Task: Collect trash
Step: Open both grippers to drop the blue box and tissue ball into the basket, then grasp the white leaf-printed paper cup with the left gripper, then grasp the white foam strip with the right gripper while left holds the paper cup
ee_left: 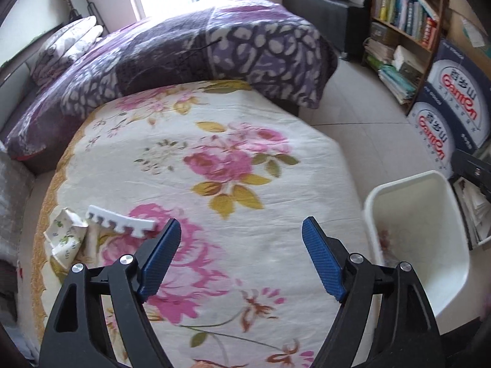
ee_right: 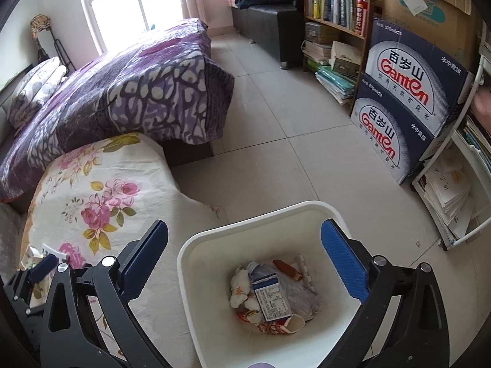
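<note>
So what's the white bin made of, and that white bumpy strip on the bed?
The white bin looks like smooth plastic: thin moulded walls with a soft sheen. The white toothed strip looks like foam: thick, matte, with cut notches. That one is a guess.

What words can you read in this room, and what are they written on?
"Ganten": upper water box and lower water box.
"百岁山": above the brand name on both boxes.
"水中贵族": upper box's side panel.
Small print on the boxes: too small.
Book spines on the bookshelf: too small.
Label on the little carton in the white bin: too small.
</note>
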Demonstrator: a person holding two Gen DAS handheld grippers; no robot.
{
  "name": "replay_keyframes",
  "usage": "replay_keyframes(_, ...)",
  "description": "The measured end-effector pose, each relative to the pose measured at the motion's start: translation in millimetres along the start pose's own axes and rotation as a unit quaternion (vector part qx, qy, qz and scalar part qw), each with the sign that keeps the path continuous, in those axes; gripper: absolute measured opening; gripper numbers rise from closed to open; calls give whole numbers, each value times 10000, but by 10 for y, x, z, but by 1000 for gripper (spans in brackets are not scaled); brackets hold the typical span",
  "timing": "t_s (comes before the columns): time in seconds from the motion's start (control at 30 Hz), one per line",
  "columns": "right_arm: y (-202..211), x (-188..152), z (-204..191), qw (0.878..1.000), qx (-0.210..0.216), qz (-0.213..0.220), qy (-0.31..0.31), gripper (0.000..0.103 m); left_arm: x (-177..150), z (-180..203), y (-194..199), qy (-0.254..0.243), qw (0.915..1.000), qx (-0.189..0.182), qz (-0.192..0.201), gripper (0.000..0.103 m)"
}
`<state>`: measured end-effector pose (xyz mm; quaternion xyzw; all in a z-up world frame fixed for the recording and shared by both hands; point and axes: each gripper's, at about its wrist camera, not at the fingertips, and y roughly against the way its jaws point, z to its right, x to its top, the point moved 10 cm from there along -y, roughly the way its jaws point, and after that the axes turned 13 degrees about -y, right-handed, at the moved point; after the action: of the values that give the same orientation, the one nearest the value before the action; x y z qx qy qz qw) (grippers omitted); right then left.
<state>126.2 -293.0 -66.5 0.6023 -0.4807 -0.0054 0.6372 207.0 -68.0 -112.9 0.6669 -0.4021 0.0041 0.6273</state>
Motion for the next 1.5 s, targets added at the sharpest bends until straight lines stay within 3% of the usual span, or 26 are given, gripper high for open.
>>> replay_keyframes(0.1,-56,-119,-209,9997,30,-58,234,96,-221,-534,-131,455,9975,383,-389,80)
replay_keyframes(0.2,-98,-228,-408,9990,80,-98,429,96,-417,-1057,-194,1048,9898,760,-602,84)
replay_keyframes(0.3,-120,-327,-571,9979,159,-120,620,96,-575,-1586,-221,1686,9758,1200,-708,87)
replay_keyframes(0.43,-148,-459,-783,9949,251,-104,966,96,-769,-2171,-270,2478,9496,1749,-787,90)
replay_keyframes(0.53,-163,-565,-959,9911,439,-147,1252,96,-969,-2423,-413,2979,9295,1893,-1067,91)
replay_keyframes(0.63,-172,-709,-1195,9840,681,-194,1634,96,-1152,-2545,-563,3309,9165,1848,-1280,91)
replay_keyframes(0.77,-206,-965,-1604,9654,993,-213,2403,96,-1338,-2649,-748,3437,9109,1701,-1524,91)
replay_keyframes(0.83,-236,-1104,-1818,9532,1153,-226,2785,96,-1410,-2653,-824,3601,9110,1324,-1512,90)
replay_keyframes(0.9,-271,-1264,-2074,9376,1390,-268,3176,96,-1444,-2645,-857,3687,9129,950,-1468,76)
replay_keyframes(0.93,-286,-1331,-2185,9314,1501,-293,3302,96,-1453,-2636,-831,3673,9146,878,-1445,75)
replay_keyframes(1.03,-378,-1576,-2614,9076,1952,-632,3662,96,-1446,-2672,-698,3495,9239,899,-1272,73)
replay_keyframes(1.13,-452,-1741,-2936,8944,2162,-838,3824,96,-1420,-2742,-538,3407,9298,918,-1052,70)
replay_keyframes(1.33,-587,-1957,-3323,8771,2303,-1008,4092,94,-1449,-2912,-302,3474,9304,893,-761,70)
replay_keyframes(1.4,-649,-2021,-3396,8750,2265,-1067,4144,89,-1441,-2949,-271,3457,9315,877,-717,70)
replay_keyframes(1.5,-735,-2061,-3438,8793,2176,-1132,4081,62,-1429,-2954,-207,3403,9339,888,-643,70)
